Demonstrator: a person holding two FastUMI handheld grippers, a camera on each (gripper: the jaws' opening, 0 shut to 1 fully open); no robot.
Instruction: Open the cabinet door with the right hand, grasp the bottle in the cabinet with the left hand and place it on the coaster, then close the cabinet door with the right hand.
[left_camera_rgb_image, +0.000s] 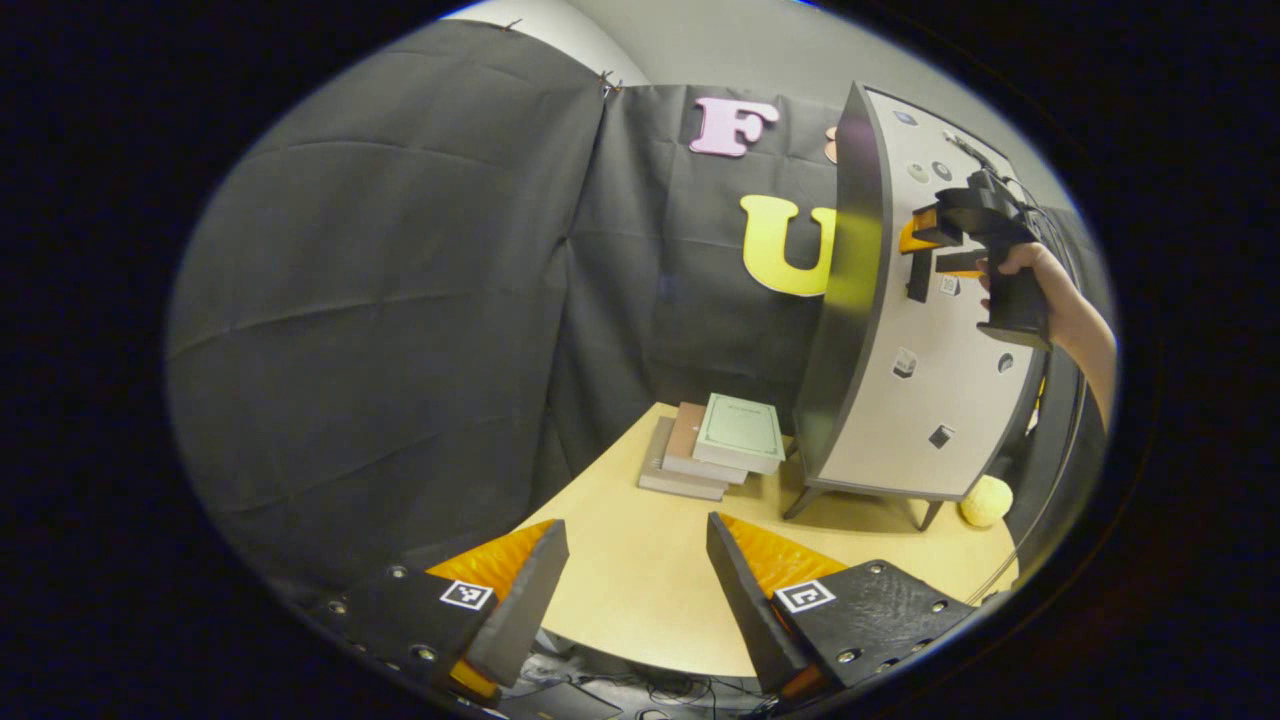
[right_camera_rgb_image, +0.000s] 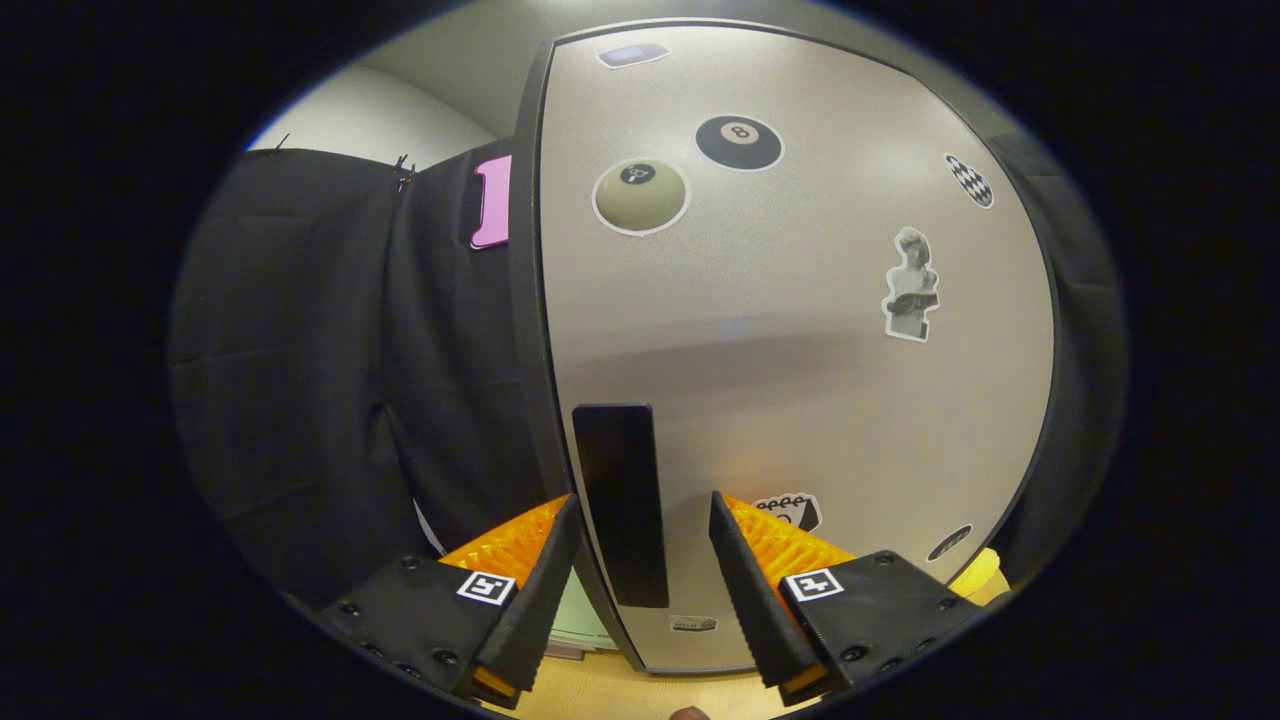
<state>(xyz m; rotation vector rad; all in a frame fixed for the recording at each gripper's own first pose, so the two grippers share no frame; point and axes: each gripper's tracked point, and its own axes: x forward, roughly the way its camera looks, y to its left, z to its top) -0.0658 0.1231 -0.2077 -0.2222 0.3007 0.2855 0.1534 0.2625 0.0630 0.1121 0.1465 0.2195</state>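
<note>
Right gripper (right_camera_rgb_image: 640, 545) sits at the cabinet door (right_camera_rgb_image: 800, 330), fingers spread wide with the door's dark vertical handle (right_camera_rgb_image: 620, 505) standing in the gap between them. Whether either finger touches the handle I cannot tell; neither is pressed onto it. The handle is a flat, upright black bar mounted near the door's left edge as this gripper sees it. The door face is pale grey with a dark rim and fills the space ahead and above the fingers. Stickers on it: a black eight-ball (right_camera_rgb_image: 739, 142) high up, a cream billiard ball (right_camera_rgb_image: 640, 195) just left of that, a bust figure (right_camera_rgb_image: 910, 285) up and to the right.

Left gripper (left_camera_rgb_image: 635, 590) is wide open and holds nothing, hovering over the near edge of the pale wooden bench (left_camera_rgb_image: 640, 590). Ahead and to its right, the cabinet (left_camera_rgb_image: 900, 330) stands on short dark legs on the bench. In the left gripper view the right gripper (left_camera_rgb_image: 935, 245) shows at the door, held by a hand (left_camera_rgb_image: 1040, 290). Door appears closed from this side.

Straight ahead of the left gripper, just left of the cabinet, lies a stack of books (left_camera_rgb_image: 715, 445), the top one pale green. A yellow ball (left_camera_rgb_image: 986, 500) rests on the bench beside the cabinet's far-right leg.
</note>
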